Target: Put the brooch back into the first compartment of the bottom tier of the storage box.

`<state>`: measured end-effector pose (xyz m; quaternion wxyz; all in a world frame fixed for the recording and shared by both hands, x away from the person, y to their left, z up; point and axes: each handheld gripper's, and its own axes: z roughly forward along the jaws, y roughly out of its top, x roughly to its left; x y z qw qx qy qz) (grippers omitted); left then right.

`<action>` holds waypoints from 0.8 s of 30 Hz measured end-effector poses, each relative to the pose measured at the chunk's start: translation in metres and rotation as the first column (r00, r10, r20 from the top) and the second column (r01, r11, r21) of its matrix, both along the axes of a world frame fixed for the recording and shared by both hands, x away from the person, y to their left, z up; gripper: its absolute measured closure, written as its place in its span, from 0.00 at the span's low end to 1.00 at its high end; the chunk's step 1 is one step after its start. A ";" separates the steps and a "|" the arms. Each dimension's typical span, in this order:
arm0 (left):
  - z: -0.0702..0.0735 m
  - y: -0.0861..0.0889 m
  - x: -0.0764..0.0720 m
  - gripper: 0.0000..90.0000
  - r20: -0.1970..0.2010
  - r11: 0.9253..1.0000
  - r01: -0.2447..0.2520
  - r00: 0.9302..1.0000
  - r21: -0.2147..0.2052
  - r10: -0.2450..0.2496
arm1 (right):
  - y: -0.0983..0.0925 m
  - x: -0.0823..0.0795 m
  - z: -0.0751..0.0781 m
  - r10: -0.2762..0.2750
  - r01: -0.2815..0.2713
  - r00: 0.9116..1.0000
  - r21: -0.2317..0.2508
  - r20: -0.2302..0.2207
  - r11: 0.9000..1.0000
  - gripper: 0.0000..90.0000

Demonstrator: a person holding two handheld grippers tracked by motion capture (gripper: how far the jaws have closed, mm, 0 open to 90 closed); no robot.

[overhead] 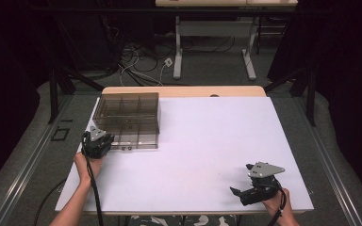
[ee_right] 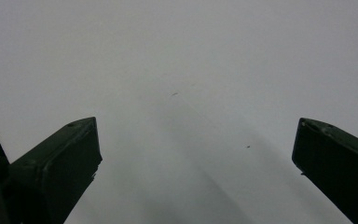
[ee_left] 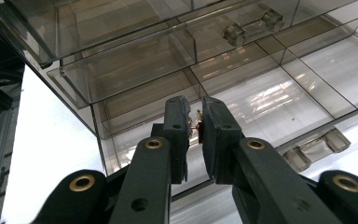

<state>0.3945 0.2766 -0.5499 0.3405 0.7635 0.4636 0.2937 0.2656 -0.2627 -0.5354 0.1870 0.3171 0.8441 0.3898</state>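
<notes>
Trouble is looming at ten o'clock on the desk, where the left gripper, fingers nearly together pinching something tiny over the clear organizer, is risking dropping it, while right gripper is idling, fingers apart.

A white table on grey carpet; beyond it, a second table's white legs and tangled cables (against darkness).

Smoky-grey clear drawer box on a white table; both black tongs carry grey plates.
</notes>
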 end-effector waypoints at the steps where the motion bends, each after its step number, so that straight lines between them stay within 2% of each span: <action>1: 0.000 0.000 0.000 0.89 -0.002 1.000 0.000 1.000 -0.002 0.000 | 0.000 0.000 0.000 -0.003 0.003 1.000 -0.002 0.002 1.000 0.00; 2: 0.000 0.000 0.000 0.89 -0.012 1.000 0.001 1.000 0.000 -0.001 | 0.000 0.000 0.000 -0.001 0.002 1.000 -0.002 0.002 1.000 0.00; 16: -0.001 -0.003 0.001 0.89 -0.022 1.000 0.021 1.000 -0.004 -0.021 | 0.000 0.000 0.000 -0.001 0.001 1.000 0.000 -0.001 1.000 0.00; 24: 0.003 -0.003 0.000 0.79 -0.003 1.000 0.014 1.000 -0.015 -0.014 | 0.000 -0.001 0.001 0.000 0.000 1.000 -0.004 0.001 1.000 0.00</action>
